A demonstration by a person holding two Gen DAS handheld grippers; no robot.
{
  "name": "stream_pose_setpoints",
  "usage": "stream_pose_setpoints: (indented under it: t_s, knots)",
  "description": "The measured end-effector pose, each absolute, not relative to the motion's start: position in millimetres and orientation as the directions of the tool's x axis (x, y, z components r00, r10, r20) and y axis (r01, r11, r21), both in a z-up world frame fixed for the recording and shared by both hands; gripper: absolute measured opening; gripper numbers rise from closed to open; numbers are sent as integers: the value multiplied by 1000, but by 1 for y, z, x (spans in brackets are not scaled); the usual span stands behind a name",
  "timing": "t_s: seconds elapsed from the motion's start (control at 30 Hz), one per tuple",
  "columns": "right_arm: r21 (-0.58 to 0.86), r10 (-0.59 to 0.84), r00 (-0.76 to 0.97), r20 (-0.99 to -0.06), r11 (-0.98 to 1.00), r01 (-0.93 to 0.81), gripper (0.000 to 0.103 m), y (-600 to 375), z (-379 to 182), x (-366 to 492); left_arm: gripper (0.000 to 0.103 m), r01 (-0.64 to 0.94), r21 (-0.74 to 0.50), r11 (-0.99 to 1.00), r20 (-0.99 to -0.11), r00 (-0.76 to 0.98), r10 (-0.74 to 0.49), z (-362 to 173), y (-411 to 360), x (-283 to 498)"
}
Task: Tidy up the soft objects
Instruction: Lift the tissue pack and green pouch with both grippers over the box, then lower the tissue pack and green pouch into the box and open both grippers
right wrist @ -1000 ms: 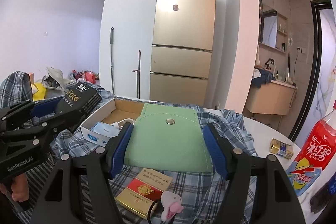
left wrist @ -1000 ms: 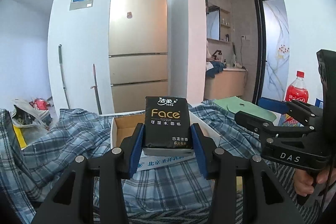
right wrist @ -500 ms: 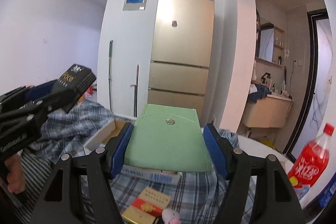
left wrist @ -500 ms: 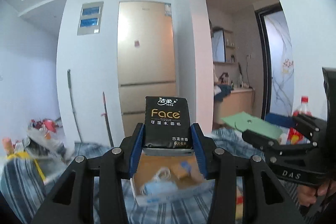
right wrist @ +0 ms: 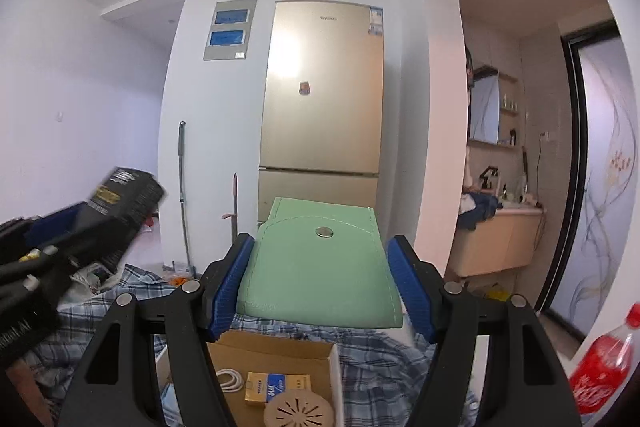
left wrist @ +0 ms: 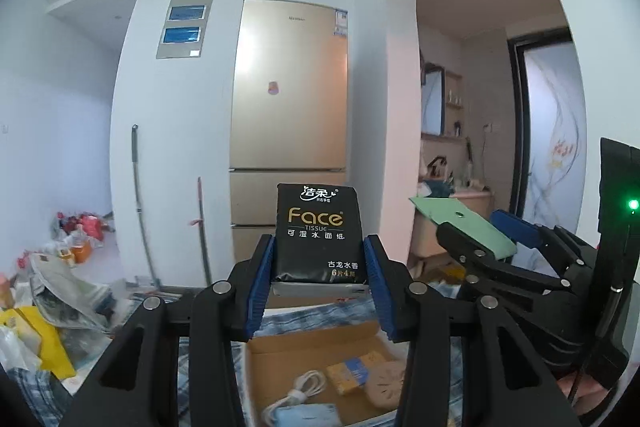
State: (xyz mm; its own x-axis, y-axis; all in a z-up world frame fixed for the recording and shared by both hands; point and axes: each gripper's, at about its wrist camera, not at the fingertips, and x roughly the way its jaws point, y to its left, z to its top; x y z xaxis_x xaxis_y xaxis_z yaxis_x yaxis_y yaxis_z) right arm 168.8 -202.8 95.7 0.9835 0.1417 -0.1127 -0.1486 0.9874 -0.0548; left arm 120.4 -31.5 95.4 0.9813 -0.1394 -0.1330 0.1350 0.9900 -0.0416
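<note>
The left gripper (left wrist: 319,269) is clamped on the upright black Face tissue pack (left wrist: 316,233), the right gripper (right wrist: 322,281) on the flat green snap pouch (right wrist: 320,267); the open cardboard box (left wrist: 320,339) lies directly below both jaws, about equally near each.

text: "Face TISSUE" | on: black tissue pack (left wrist: 316,233) | colour: gold and white

**Checked cloth and an open box**

A blue checked cloth (right wrist: 372,359) covers the supporting surface; what is beneath it cannot be told. On the cloth sits an open cardboard box (right wrist: 280,355). At the right edge of the right wrist view stands a red drink bottle (right wrist: 604,363), its base hidden from sight.
</note>
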Motion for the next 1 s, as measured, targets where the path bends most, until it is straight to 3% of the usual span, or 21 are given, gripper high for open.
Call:
stream_pose_setpoints:
  t_s: [0.4,0.8,1.0]
  knots:
    - [10,201,941,-272,979,-206,68,-210,44,201,47,92,-46,995,-255,962,-101,49,-20,158]
    - [13,194,847,-494,976,-215,68,-207,-2,227,47,138,-65,988,-499,853,-152,-5,-23,193]
    - [2,187,819,-542,975,-221,68,-205,-10,232,47,125,-55,991,-574,808,-134,-18,-29,203]
